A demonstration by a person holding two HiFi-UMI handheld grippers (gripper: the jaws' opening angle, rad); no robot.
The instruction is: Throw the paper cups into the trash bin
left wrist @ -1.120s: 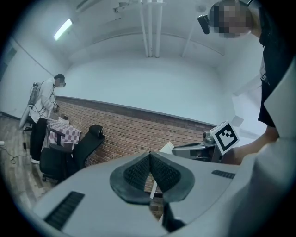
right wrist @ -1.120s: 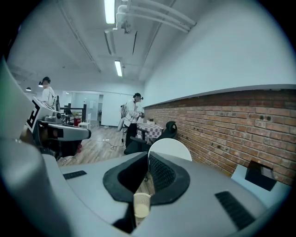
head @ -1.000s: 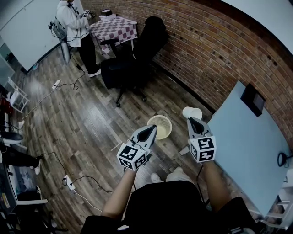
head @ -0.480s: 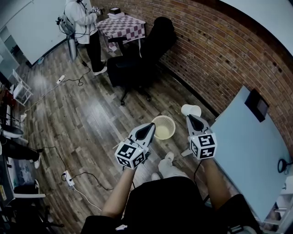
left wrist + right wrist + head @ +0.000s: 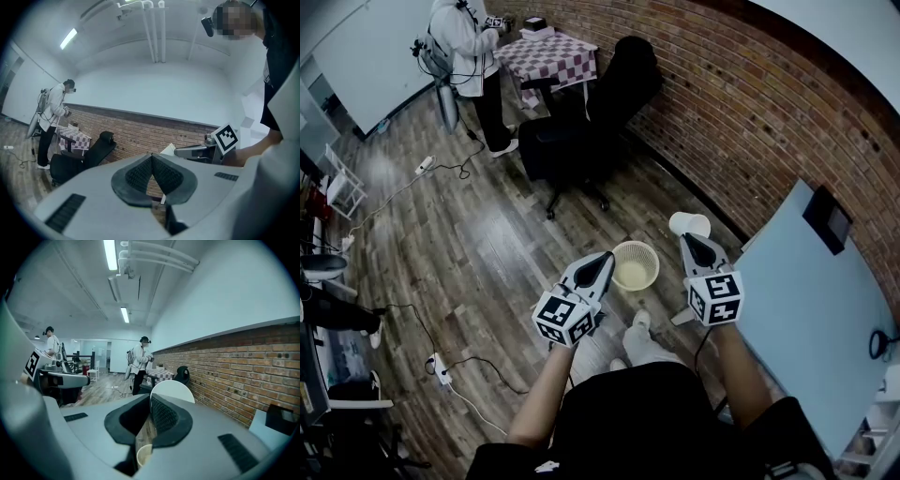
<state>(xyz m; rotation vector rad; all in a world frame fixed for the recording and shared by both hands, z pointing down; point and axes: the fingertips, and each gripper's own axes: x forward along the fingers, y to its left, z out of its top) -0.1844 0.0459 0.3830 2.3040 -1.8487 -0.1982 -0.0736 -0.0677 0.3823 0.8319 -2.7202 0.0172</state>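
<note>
White paper cup (image 5: 690, 224) pinched by its wall in right gripper (image 5: 692, 246), held above wood floor (image 5: 487, 244). Cream trash bin (image 5: 635, 265) stands at cup's 8 o'clock, apart from it. Left gripper (image 5: 602, 266) at bin's 9 o'clock, jaws pressed together, nothing between.
</note>
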